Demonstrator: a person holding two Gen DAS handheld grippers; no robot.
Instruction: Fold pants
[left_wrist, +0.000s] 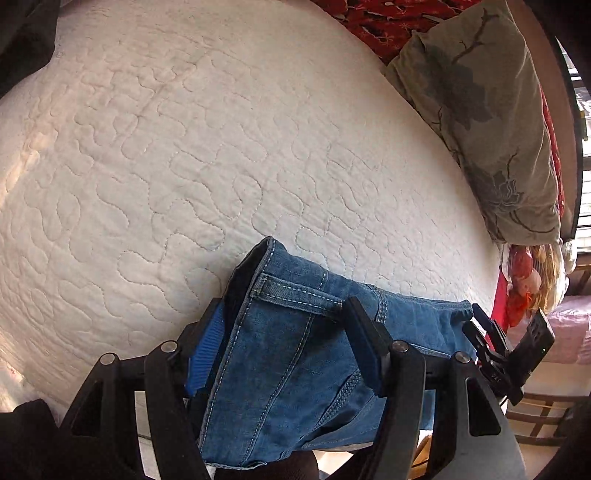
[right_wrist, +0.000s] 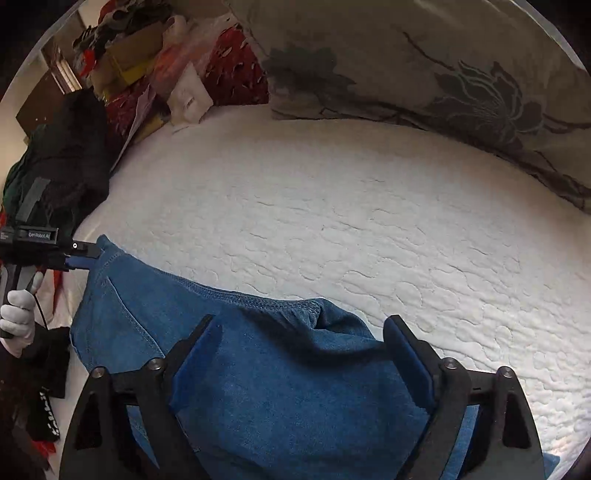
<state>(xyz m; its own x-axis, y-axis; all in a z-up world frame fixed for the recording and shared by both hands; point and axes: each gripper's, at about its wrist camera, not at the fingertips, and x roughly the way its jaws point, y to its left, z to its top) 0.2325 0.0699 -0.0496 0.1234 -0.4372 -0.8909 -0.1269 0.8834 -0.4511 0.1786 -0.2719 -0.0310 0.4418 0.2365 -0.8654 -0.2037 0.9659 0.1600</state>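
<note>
Both claws, left gripper (left_wrist: 284, 332) and right gripper (right_wrist: 299, 350), pinch the jeans (left_wrist: 295, 350) by the waistband, hanging above the near edge of the white quilt (left_wrist: 184, 147). Heavy denim may slip from either shallow bite, dropping crooked.

Blue denim on a white quilt

The pants (left_wrist: 295, 354) are mid-blue with pale stitching, the quilted bedcover (left_wrist: 166, 147) white with squiggly seams, the pillow (left_wrist: 480, 110) greyish-tan with dark flower prints, and red patterned fabric (left_wrist: 380, 22) behind.

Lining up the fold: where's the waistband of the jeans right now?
The waistband is stretched over the white quilted bed between the two grippers: left gripper on the belt-loop end, right gripper on the other, below the floral pillow.
</note>
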